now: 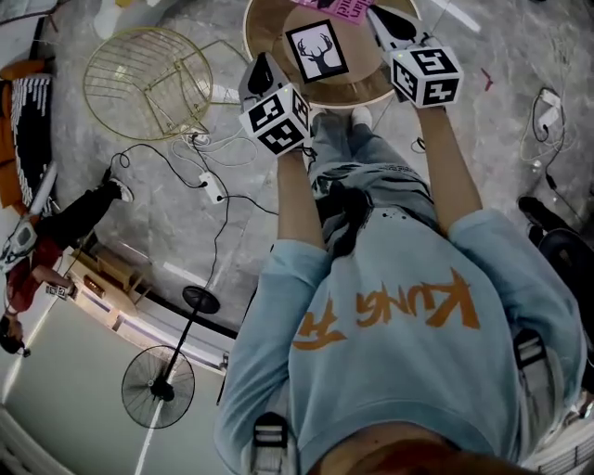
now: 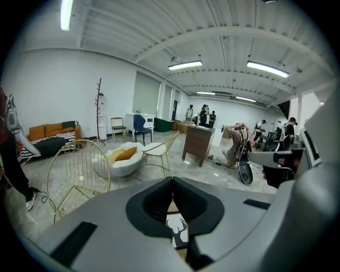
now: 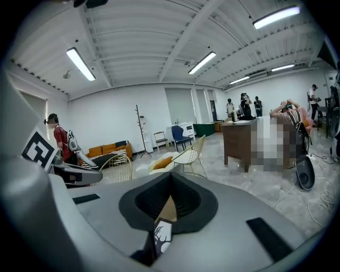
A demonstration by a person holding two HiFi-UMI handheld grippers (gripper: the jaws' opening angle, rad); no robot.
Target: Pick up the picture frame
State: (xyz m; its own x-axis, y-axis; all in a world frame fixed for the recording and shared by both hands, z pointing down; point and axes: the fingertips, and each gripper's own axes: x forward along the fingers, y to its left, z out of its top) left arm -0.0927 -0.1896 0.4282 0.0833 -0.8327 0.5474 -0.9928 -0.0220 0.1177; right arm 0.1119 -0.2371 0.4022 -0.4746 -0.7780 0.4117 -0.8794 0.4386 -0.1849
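Reach step: our left gripper (image 1: pixel 261 72) and right gripper (image 1: pixel 382 25), both closed and empty, flank the picture frame (image 1: pixel 316 52) at the round table's (image 1: pixel 267 30) centre. Next we must open the jaws.

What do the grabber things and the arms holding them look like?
The left gripper and right gripper are smooth grey shells with black pads inside. Each carries a white cube printed with black square markers. The person wears a light blue sweatshirt with orange lettering and long sleeves.
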